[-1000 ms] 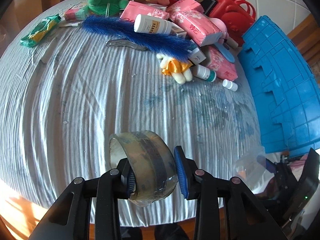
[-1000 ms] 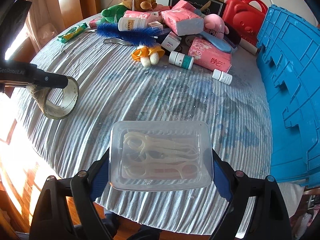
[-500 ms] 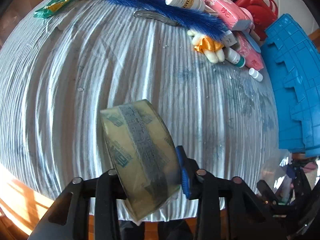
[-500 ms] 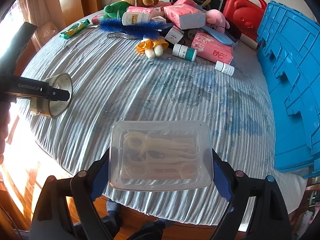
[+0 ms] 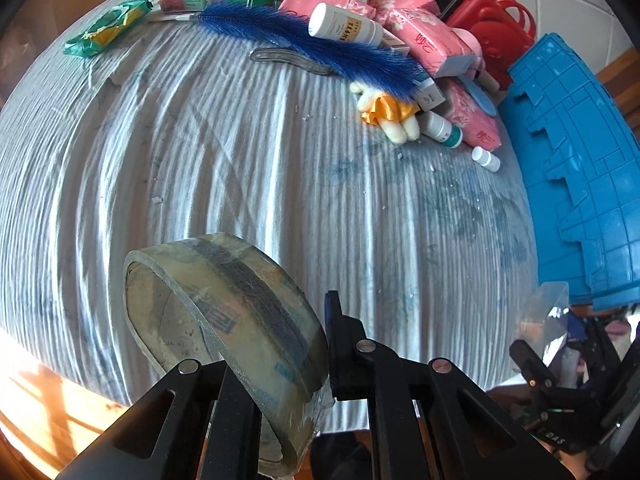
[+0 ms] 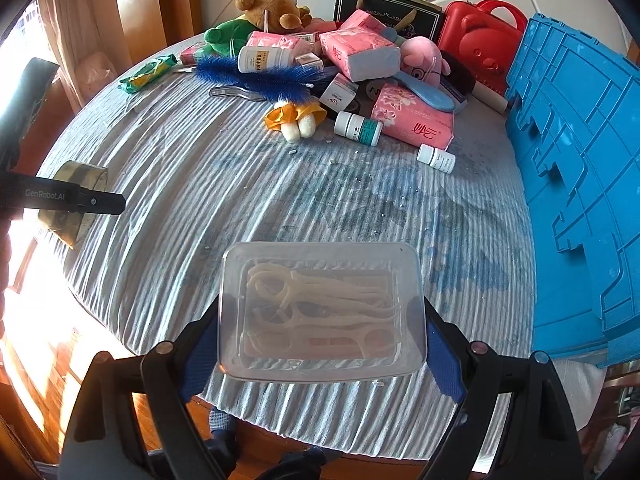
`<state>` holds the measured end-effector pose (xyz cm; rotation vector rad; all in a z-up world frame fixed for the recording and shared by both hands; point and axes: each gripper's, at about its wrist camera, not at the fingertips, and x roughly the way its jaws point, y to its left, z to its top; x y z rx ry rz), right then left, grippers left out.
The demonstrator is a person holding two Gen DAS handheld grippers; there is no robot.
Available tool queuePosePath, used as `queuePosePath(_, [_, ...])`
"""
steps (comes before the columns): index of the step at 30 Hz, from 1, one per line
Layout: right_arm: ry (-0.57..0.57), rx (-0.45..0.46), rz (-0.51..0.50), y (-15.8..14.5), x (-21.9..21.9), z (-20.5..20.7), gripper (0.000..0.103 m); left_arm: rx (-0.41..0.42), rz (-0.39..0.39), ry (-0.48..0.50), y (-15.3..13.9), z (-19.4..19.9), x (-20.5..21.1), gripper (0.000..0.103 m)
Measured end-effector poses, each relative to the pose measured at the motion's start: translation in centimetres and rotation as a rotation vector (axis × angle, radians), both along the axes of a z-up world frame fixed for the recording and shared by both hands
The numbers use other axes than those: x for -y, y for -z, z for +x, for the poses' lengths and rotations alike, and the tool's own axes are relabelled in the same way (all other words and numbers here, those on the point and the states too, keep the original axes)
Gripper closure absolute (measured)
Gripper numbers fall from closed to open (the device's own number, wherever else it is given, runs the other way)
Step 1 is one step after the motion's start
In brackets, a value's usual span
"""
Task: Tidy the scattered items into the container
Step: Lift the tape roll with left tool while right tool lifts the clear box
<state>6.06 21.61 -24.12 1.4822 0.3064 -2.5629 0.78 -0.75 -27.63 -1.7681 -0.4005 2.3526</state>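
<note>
My left gripper [image 5: 276, 344] is shut on a roll of clear packing tape [image 5: 224, 320], held above the near edge of the round table. The roll also shows at the left of the right wrist view [image 6: 76, 200]. My right gripper [image 6: 320, 336] is shut on a clear plastic box of white plastic tools [image 6: 320, 312], held over the table's near edge. The blue crate [image 6: 580, 168] stands at the table's right side and also shows in the left wrist view [image 5: 580, 168]. Scattered items lie at the far side: a blue bristle brush [image 5: 312, 46], pink tissue packs [image 6: 412, 120] and white bottles [image 6: 356, 128].
The table wears a ribbed grey-blue cloth [image 6: 280, 200]. At the back lie a red bear case [image 6: 480, 44], a black box [image 6: 384, 12], plush toys [image 6: 272, 10], a green wrapper [image 6: 148, 74] and a grey clip [image 5: 280, 58]. A curtain and window are at the left.
My left gripper has lifted and tilted with the tape roll, and the roll has turned between the fingers. My right gripper has drawn back and risen slightly with the clear box.
</note>
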Motion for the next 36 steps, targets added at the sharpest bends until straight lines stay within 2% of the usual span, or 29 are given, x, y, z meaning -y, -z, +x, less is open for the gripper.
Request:
queuePosePath(17, [0.076, -0.115, -0.011, -7.0, 1.1, 1.1, 0.015, -0.155, 0.094, 0.082, -9.2, 0.7, 0.9, 0.094])
queuePosePath(30, [0.084, -0.219, -0.023, -14.5, 3.6, 2.2, 0.015, -0.232, 0.114, 0.105, -14.5, 1.5, 0.5, 0.094])
queuePosePath(36, [0.059, -0.271, -0.068, -17.9, 3.5, 2.0, 0.015, -0.271, 0.093, 0.094, -17.0, 1.3, 0.1, 0.094])
